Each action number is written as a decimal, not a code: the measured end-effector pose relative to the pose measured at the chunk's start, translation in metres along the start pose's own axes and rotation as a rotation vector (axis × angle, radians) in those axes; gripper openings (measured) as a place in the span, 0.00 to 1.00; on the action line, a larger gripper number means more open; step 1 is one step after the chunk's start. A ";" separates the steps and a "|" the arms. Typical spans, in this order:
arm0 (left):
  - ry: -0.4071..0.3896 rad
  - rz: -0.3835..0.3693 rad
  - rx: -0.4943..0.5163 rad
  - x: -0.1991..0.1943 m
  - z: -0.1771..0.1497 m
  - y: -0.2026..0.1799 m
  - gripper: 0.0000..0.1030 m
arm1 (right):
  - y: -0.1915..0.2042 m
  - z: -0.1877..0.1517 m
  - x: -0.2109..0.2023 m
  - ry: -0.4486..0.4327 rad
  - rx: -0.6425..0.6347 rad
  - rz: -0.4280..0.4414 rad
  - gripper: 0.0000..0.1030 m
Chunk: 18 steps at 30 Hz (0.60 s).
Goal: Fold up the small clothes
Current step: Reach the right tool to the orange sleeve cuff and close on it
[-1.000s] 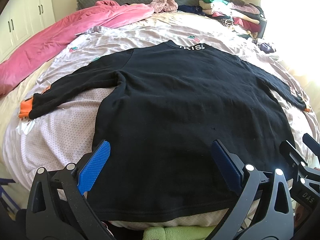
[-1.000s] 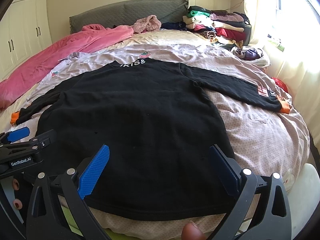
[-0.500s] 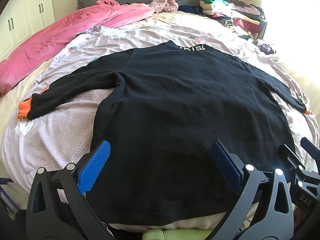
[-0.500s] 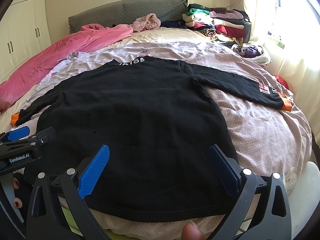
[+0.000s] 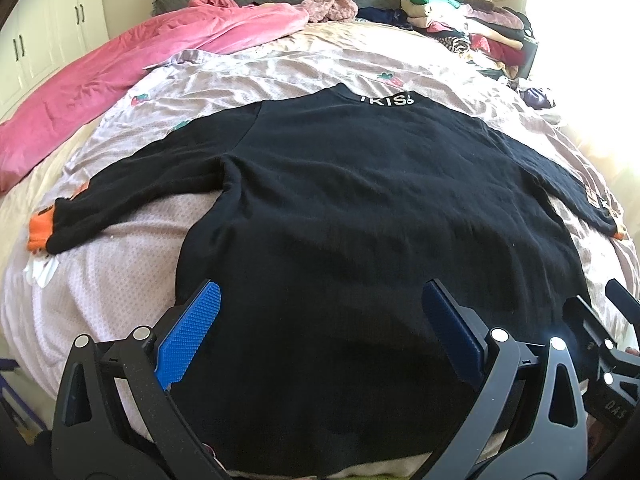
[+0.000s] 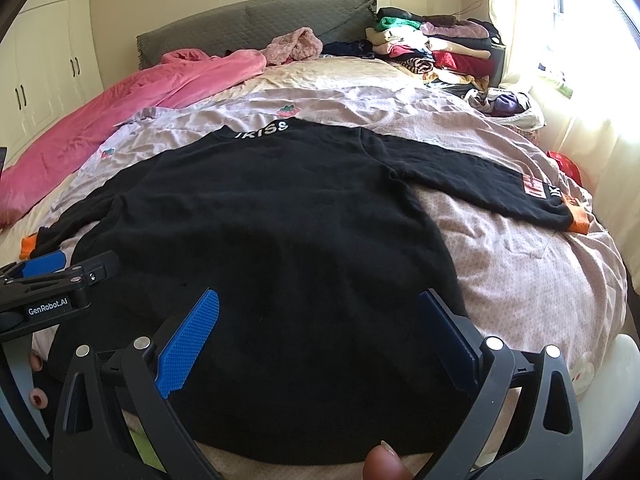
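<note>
A black long-sleeved sweater [image 5: 360, 208] [image 6: 260, 232] lies flat on the bed, back up, collar with white letters at the far end, both sleeves spread sideways with orange cuffs [image 5: 40, 232] [image 6: 580, 220]. My left gripper [image 5: 320, 296] hovers open over the hem's left half, nothing between its blue pads. My right gripper [image 6: 318, 300] stands open over the hem's right half, also holding nothing. Each gripper shows at the edge of the other's view.
A pale pink patterned sheet [image 6: 520, 280] covers the bed. A pink quilt [image 5: 120, 72] lies along the left. A pile of folded clothes [image 6: 432, 48] sits at the far right by the grey headboard [image 6: 260, 28]. A fingertip [image 6: 384, 464] shows at the bottom of the right wrist view.
Both grippers have drifted slightly forward over the hem and stay open. The sweater has not moved.
</note>
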State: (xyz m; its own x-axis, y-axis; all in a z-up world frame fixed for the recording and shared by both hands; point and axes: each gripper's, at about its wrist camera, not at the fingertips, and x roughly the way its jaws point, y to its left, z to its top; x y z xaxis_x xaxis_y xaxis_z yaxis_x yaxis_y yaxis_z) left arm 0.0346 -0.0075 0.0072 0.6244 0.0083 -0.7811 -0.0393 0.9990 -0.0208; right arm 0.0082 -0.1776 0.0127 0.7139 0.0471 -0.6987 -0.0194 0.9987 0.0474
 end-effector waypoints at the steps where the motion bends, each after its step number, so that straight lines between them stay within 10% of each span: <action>1: 0.004 -0.004 0.000 0.002 0.003 0.000 0.92 | -0.002 0.003 0.001 -0.005 0.003 -0.007 0.96; 18: -0.007 0.009 -0.034 0.026 0.069 0.008 0.92 | -0.053 0.056 0.025 -0.033 0.104 -0.068 0.96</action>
State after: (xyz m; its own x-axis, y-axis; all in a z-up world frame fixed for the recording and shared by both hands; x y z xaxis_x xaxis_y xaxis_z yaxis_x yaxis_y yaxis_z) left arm 0.1043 0.0042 0.0302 0.6297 0.0175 -0.7766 -0.0710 0.9969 -0.0351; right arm 0.0664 -0.2308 0.0329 0.7339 -0.0235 -0.6788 0.1013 0.9920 0.0751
